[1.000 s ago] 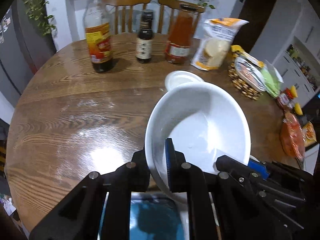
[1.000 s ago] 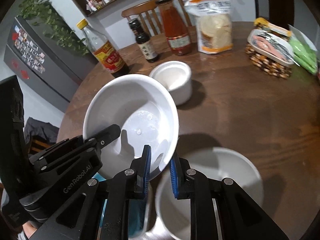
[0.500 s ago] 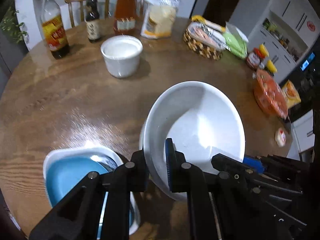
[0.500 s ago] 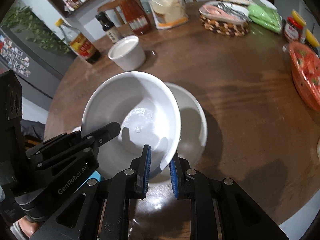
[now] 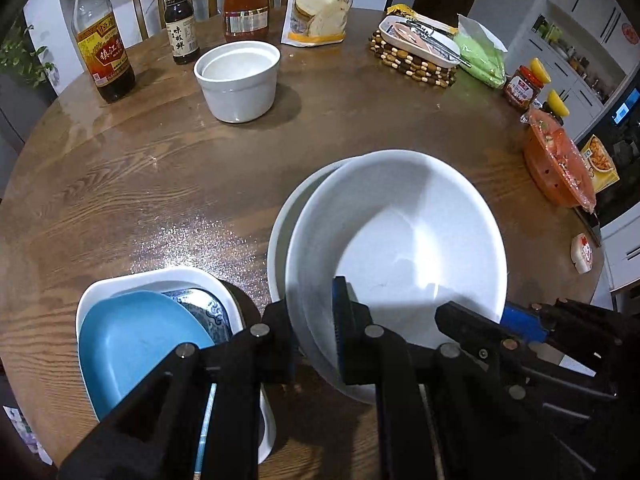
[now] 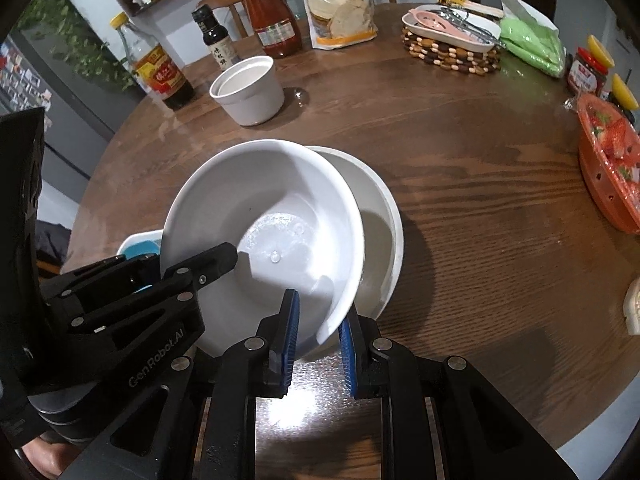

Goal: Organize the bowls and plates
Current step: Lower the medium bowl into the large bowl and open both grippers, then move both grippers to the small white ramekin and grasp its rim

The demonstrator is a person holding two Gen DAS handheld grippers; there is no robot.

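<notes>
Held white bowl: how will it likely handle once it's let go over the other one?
The white bowl looks glazed ceramic: probably rigid, slippery and chippable. It hangs tilted over the lower bowl, so it may slide or clink.

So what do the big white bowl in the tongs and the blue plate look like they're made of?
The big white bowl looks like glazed ceramic: glossy, with soft highlights and a thick rim, though melamine can't be ruled out. The blue plate has a flatter, matte surface, so it could be plastic or matte-glazed ceramic.
</notes>
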